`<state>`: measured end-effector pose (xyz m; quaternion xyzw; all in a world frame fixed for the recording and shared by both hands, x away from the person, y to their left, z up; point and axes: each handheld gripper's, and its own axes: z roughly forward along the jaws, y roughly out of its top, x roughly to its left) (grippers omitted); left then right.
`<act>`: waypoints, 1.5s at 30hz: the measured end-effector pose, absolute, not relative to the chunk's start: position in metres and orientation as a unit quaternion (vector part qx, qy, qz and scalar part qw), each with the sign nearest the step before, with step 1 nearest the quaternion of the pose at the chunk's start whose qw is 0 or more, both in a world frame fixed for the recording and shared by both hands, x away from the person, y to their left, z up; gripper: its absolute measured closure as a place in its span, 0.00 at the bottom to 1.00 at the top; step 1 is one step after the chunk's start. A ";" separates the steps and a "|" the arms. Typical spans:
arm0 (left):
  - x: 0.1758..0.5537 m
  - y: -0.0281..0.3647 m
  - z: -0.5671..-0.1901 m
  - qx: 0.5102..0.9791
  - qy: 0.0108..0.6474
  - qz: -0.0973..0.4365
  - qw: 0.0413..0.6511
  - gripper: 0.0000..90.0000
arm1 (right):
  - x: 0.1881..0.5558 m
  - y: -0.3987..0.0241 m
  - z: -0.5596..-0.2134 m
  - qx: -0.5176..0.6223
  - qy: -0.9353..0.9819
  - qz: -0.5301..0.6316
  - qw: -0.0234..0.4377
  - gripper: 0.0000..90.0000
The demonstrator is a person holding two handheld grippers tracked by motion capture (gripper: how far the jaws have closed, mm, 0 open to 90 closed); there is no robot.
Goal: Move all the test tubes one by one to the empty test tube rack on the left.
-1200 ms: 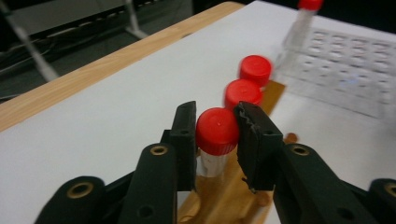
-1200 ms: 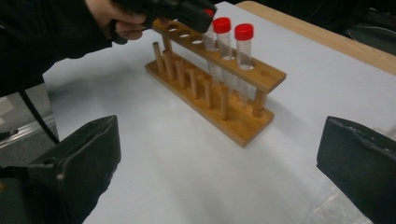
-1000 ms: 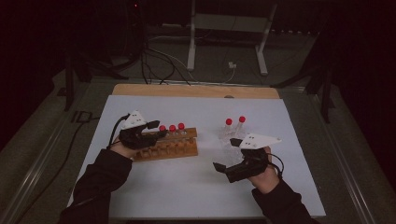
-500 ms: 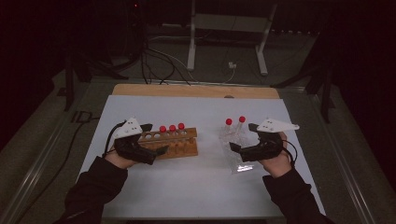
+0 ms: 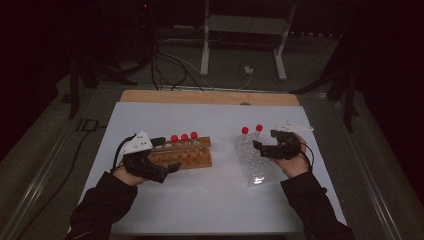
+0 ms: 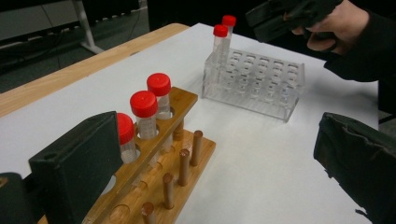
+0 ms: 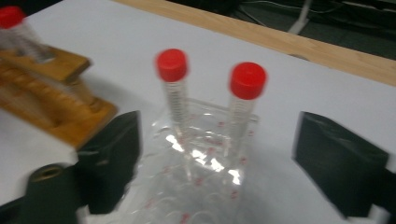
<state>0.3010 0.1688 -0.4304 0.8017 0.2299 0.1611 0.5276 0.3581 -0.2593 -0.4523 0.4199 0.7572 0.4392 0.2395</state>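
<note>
A wooden rack [image 5: 192, 155] [image 6: 184, 154] holds three red-capped tubes [image 5: 184, 137] [image 6: 144, 109] along its back rail. My left gripper [image 5: 169, 154] [image 6: 219, 172] stands open at the rack's left end. Its jaws have just spread wide, one beside the nearest tube [image 6: 123, 133], nothing pinched. A clear plastic rack [image 5: 255, 162] [image 6: 254, 86] [image 7: 196, 186] carries two red-capped tubes [image 5: 251, 130] [image 7: 172, 65] at its far end. My right gripper [image 5: 264, 142] [image 7: 226, 163] reaches over that rack from the right. Its jaws have just been closing, still open, with the tubes and rack between them untouched.
A white sheet [image 5: 210, 195] covers the table, whose wooden edge [image 5: 210, 97] shows at the back. Beyond it are cables and a metal stand [image 5: 205, 45] on the floor. A cable [image 5: 85, 145] trails from the left gripper off the table's left side.
The right hand moved from the table's front up to the clear rack and lowered over it. The left gripper's jaws spread apart at the wooden rack's left end.
</note>
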 end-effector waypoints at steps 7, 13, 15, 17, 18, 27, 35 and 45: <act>0.300 0.168 -0.431 0.803 0.229 0.159 0.527 0.02 | 0.373 -0.260 -0.463 0.426 0.763 0.424 0.237 0.43; 0.301 0.169 -0.432 0.804 0.228 0.159 0.526 0.02 | 0.385 -0.257 -0.469 0.425 0.773 0.407 0.237 0.62; 0.301 0.169 -0.432 0.804 0.227 0.158 0.527 0.02 | 0.388 -0.256 -0.470 0.426 0.774 0.404 0.236 0.67; 0.301 0.169 -0.432 0.804 0.227 0.157 0.526 0.02 | 0.390 -0.255 -0.472 0.427 0.775 0.404 0.234 0.68; 0.301 0.169 -0.432 0.804 0.227 0.159 0.526 0.02 | 0.391 -0.254 -0.472 0.427 0.774 0.404 0.235 0.71; 0.301 0.169 -0.433 0.805 0.227 0.158 0.525 0.02 | 0.393 -0.250 -0.470 0.424 0.775 0.403 0.238 0.83; 0.301 0.169 -0.432 0.806 0.226 0.156 0.525 0.02 | 0.390 -0.250 -0.461 0.422 0.775 0.403 0.244 0.84; 0.301 0.169 -0.431 0.806 0.226 0.158 0.524 0.02 | 0.377 -0.255 -0.435 0.409 0.769 0.417 0.260 0.84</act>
